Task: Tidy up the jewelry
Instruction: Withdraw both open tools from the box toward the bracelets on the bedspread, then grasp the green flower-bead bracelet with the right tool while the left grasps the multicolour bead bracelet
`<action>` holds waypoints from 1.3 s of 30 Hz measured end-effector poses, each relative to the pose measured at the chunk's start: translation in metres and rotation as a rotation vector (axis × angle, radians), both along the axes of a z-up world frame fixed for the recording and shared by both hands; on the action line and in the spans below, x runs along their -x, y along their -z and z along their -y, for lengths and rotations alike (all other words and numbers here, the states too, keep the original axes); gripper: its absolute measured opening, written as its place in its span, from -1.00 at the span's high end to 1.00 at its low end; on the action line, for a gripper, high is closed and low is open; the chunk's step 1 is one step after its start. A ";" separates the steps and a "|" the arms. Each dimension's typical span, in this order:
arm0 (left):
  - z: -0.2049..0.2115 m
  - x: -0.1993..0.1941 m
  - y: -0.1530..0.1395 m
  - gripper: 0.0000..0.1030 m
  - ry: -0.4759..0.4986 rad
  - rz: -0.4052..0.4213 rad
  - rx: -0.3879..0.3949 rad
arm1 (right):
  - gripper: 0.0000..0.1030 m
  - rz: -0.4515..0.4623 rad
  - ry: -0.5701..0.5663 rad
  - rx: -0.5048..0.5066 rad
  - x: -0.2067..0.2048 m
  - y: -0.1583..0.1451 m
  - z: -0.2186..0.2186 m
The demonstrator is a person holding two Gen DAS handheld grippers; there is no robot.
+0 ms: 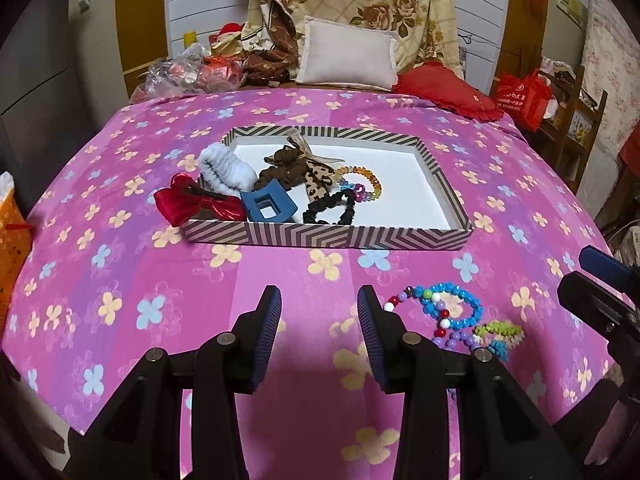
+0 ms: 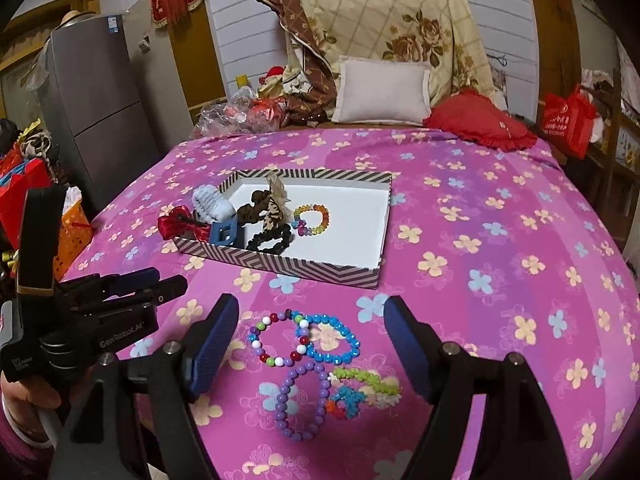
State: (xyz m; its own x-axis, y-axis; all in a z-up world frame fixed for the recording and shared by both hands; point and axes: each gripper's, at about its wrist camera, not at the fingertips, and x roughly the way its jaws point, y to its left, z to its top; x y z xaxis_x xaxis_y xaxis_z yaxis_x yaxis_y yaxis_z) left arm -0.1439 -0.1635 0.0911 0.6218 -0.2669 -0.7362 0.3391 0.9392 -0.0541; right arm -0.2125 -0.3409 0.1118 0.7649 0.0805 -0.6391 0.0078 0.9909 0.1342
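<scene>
**Bracelets on the bedspread, hair things in the striped tray**

A cluster of bead bracelets lies on the pink flowered bedspread [image 2: 500, 240] just in front of me: a multicoloured bracelet [image 2: 276, 338] overlapping a blue bracelet [image 2: 334, 340], a purple bracelet [image 2: 300, 400] below them, and a green-and-white beaded piece [image 2: 366, 384] with a small blue-and-orange bit touching it. All four sit close together, several of them touching.

My right gripper [image 2: 312, 344] hovers over this cluster with its jaws spread wide. The bracelets show between the blue pads [image 2: 214, 344], but neither pad presses on them.

My left gripper [image 1: 318, 332] stands to the left of the cluster, jaws partly apart with only bedspread between them. The multicoloured bracelet lies just beside its right finger.

Farther back on the bedspread sits the striped tray [image 1: 320, 236]. Crowded into its left part are a white scrunchie [image 1: 226, 170], a red bow [image 1: 196, 200] hanging over the rim, a blue claw clip [image 1: 266, 206], a brown scrunchie [image 1: 286, 160], a leopard-print bow [image 1: 318, 178], a black scrunchie [image 1: 332, 210] and a rainbow bracelet [image 1: 366, 184]. The right part of the tray is bare white.

Beyond it lie a white pillow [image 1: 348, 60] and a red cushion [image 1: 448, 92].
</scene>
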 end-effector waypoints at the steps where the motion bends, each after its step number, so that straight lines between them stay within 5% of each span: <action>1: 0.000 0.002 0.000 0.22 0.003 0.001 0.001 | -0.53 -0.002 -0.002 0.000 0.002 0.000 -0.001; 39: 0.006 0.027 0.008 0.22 0.031 -0.008 -0.021 | -0.52 -0.075 -0.069 0.014 0.033 0.026 -0.010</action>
